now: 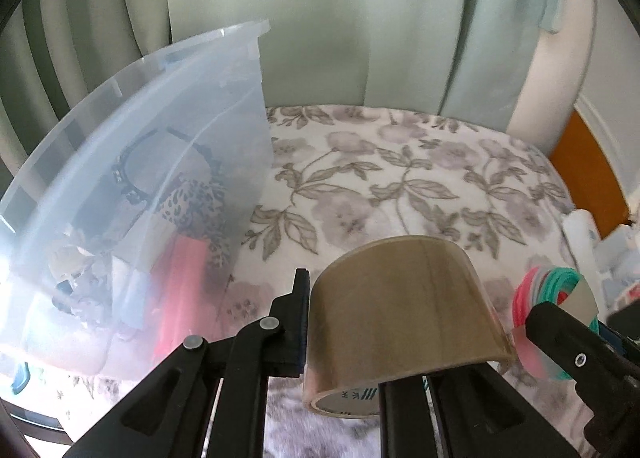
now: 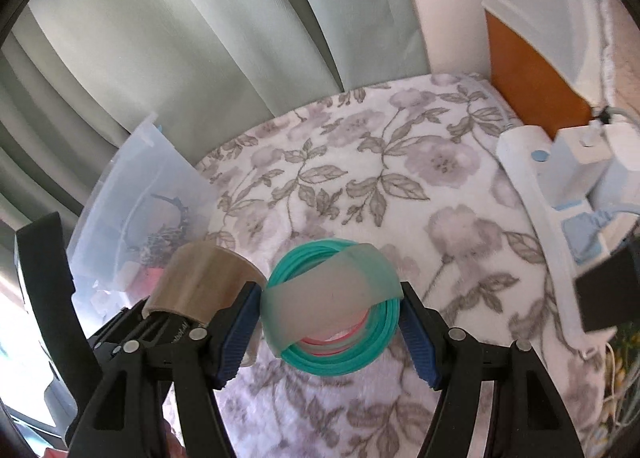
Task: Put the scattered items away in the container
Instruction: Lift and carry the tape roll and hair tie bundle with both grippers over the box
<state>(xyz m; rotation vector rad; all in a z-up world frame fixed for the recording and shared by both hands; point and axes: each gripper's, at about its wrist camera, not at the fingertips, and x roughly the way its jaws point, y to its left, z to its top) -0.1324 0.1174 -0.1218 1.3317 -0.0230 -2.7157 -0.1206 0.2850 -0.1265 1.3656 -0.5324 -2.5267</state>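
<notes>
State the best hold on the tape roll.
On the tape roll, take the wall from its open end: one finger in the hollow core, one outside. The left claw looks shut on it that way; the wide round outside would need far more spread.

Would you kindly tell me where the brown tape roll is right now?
The brown tape roll is gripped by the left gripper above the floral blanket, right of the clear container and left of the teal ring bundle.
</notes>
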